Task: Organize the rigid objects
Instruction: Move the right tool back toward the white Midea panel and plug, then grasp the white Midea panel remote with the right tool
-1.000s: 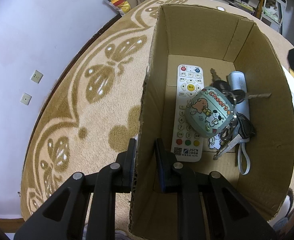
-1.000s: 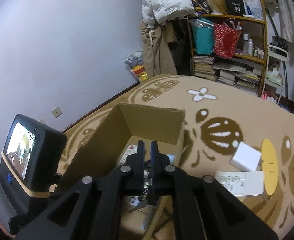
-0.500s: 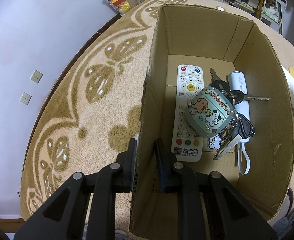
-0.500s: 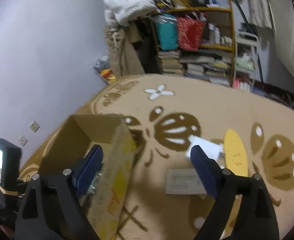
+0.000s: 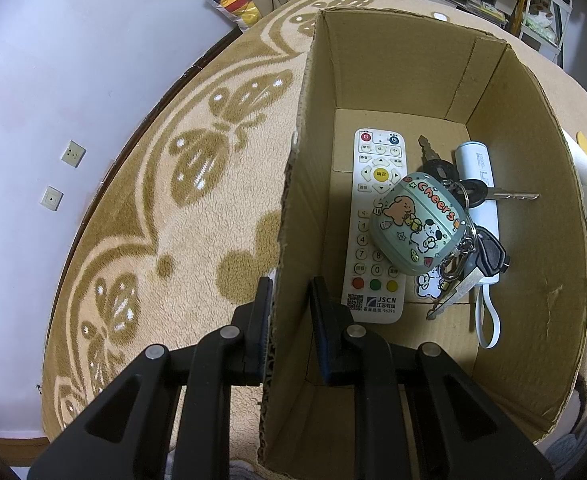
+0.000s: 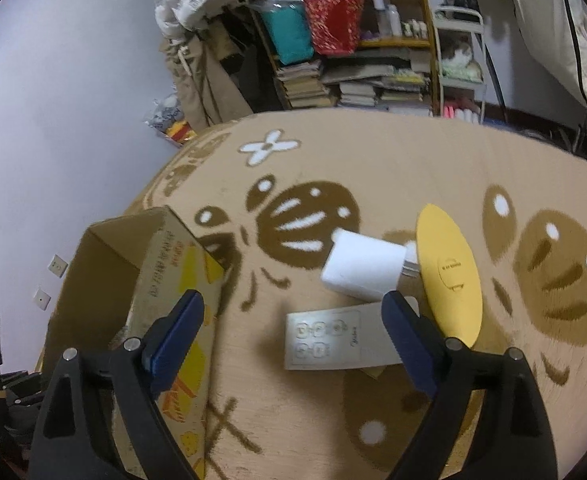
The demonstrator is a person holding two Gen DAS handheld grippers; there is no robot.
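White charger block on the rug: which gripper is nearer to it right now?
Right. The right gripper hovers open just short of the white charger block; the left gripper is clamped on the cardboard box wall.

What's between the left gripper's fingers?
The cardboard box side wall: the left gripper is clamped on it, one finger outside, one inside. Shown in the left wrist view.

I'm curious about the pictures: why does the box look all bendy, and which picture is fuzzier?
Left wrist view: sharp, but the fisheye lens bulges the cardboard box and curves the carpet. Right wrist view: softer and a little smeared, especially the white remote and charger; same curved edges.
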